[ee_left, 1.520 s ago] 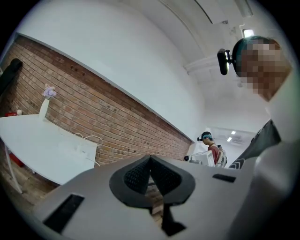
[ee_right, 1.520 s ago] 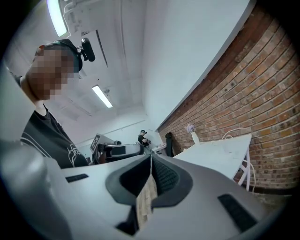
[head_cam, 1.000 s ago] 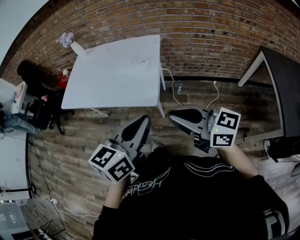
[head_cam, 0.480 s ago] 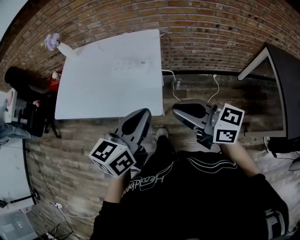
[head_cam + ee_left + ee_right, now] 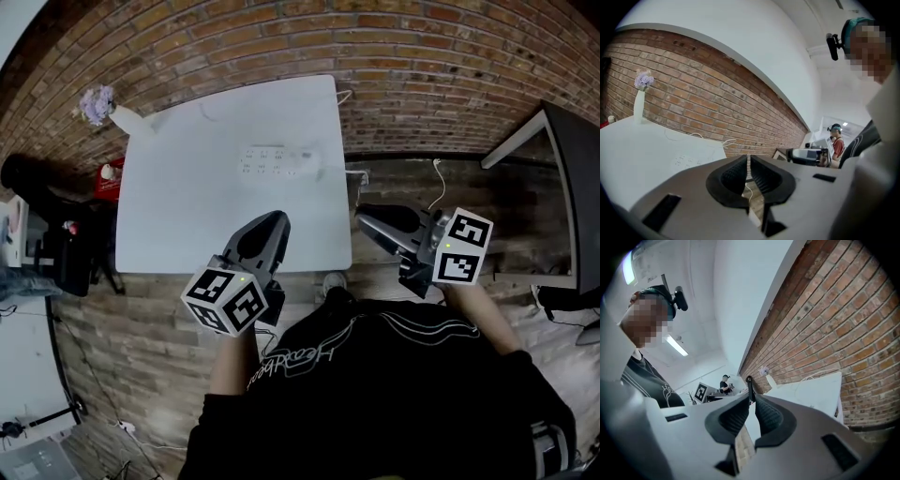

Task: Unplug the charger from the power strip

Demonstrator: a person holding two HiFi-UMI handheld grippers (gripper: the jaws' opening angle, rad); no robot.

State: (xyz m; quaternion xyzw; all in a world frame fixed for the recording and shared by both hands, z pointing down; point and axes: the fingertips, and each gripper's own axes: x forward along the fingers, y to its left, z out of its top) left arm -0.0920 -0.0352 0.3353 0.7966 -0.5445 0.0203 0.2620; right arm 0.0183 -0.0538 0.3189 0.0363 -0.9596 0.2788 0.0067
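A white power strip point(image 5: 274, 160) lies flat on the white table point(image 5: 187, 206), toward its far right side. A small white plug or charger point(image 5: 307, 160) sits at its right end, too small to make out. My left gripper point(image 5: 272, 219) is shut and empty and hangs over the table's near edge, well short of the strip. My right gripper point(image 5: 367, 214) is also shut and empty, above the floor just right of the table's corner. In the left gripper view the strip point(image 5: 686, 162) shows faintly beyond the shut jaws point(image 5: 748, 159). The right gripper point(image 5: 751, 397) looks along the brick wall.
A white vase with purple flowers point(image 5: 101, 105) stands at the table's far left corner. White cables point(image 5: 354, 174) hang off the table's right side to the wooden floor by the brick wall point(image 5: 422, 75). A dark desk point(image 5: 572, 178) stands right. A person point(image 5: 834, 140) is far behind.
The table has drawn nearer in the head view. Both shut grippers moved forward toward it; the left one now reaches over its near edge.
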